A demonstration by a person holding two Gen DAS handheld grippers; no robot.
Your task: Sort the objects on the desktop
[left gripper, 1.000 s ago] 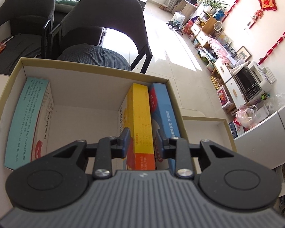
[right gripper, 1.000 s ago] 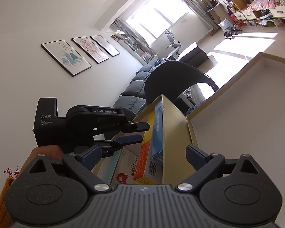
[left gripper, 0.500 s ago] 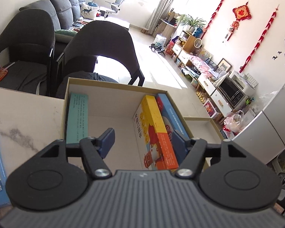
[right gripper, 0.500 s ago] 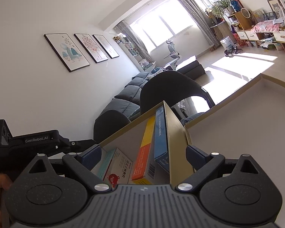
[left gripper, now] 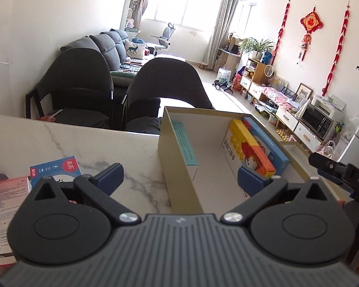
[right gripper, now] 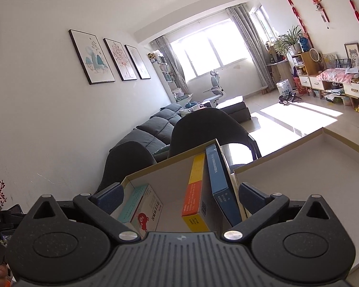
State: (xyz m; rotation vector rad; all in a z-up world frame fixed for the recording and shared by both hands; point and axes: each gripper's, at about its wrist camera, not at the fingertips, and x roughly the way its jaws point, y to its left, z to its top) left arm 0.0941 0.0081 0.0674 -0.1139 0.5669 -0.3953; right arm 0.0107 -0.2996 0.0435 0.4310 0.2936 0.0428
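Left gripper point(left gripper: 178, 175): jaws opening, spread wide, nothing between the pads; it hangs above the near wall of the cardboard box, one finger over the table, the other over the box interior.
Right gripper point(right gripper: 179, 197): jaws opening, spread wide, gripping nothing; the box's right wall and the two upright packs show in the gap between the fingers, untouched by the pads.
Cardboard box point(left gripper: 166, 141): open-topped, tan outside, white inside, standing on the marble table near its far edge.
Teal box point(left gripper: 186, 144): inside, on its long edge against the left wall; from the right wrist a red bear shows on its white face point(right gripper: 143, 211).
Yellow-orange box point(left gripper: 250, 147): inside on the right, upright on its edge, leaning on the blue box.
Blue box point(left gripper: 266, 141): upright between the yellow-orange box and the right wall of the cardboard box.
Second tray point(right gripper: 299, 167): a shallow white-lined box just beside the cardboard box on its right.
Table point(left gripper: 67, 143): white marble; on its left lie a blue-and-red pack point(left gripper: 56, 169) and a pink-white pack point(left gripper: 2, 198), both outside the cardboard box.
Chairs point(left gripper: 165, 83): two dark chairs behind the far edge of the table.
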